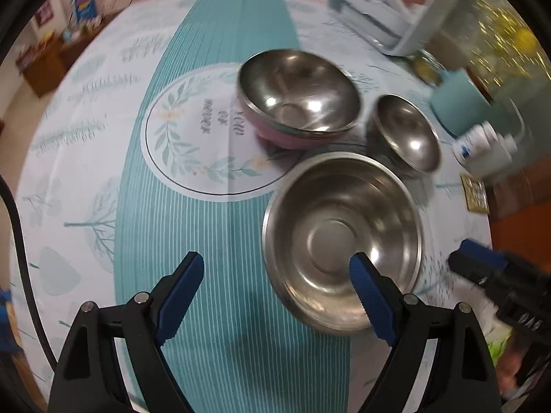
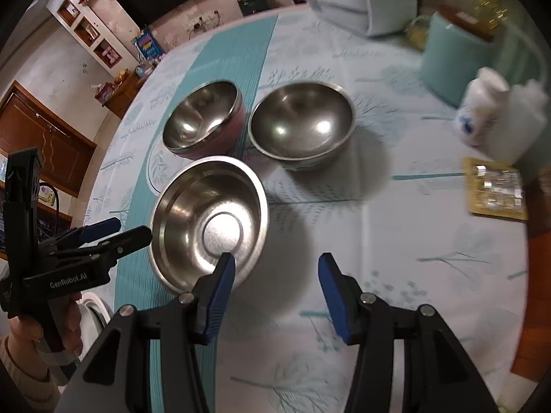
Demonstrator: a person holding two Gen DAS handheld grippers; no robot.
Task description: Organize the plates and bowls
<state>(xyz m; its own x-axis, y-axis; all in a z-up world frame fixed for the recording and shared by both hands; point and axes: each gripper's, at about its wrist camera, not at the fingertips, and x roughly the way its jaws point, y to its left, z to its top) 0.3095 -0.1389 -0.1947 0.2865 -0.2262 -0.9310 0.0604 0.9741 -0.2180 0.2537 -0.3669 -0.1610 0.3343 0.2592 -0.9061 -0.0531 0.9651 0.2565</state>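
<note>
Three steel bowls stand on the tablecloth. The nearest is a flat-bottomed steel bowl point(image 1: 341, 241) point(image 2: 210, 220). Behind it are a pink-sided steel bowl point(image 1: 298, 96) point(image 2: 203, 118) and a round steel bowl point(image 1: 406, 134) point(image 2: 301, 124). My left gripper point(image 1: 275, 275) is open and empty; its right finger point(image 1: 368, 296) hangs over the near bowl's rim. My right gripper point(image 2: 277, 278) is open and empty, its left finger point(image 2: 220, 285) at that bowl's near rim. Each gripper shows in the other's view: the right point(image 1: 482, 261), the left point(image 2: 103, 234).
A teal cup point(image 2: 454, 58), a white pill bottle point(image 2: 482, 113) and a yellow card of small items point(image 2: 496, 189) stand at the right. A white plastic container point(image 1: 389, 3) is at the back. The table edge point(image 2: 527, 241) runs down the right.
</note>
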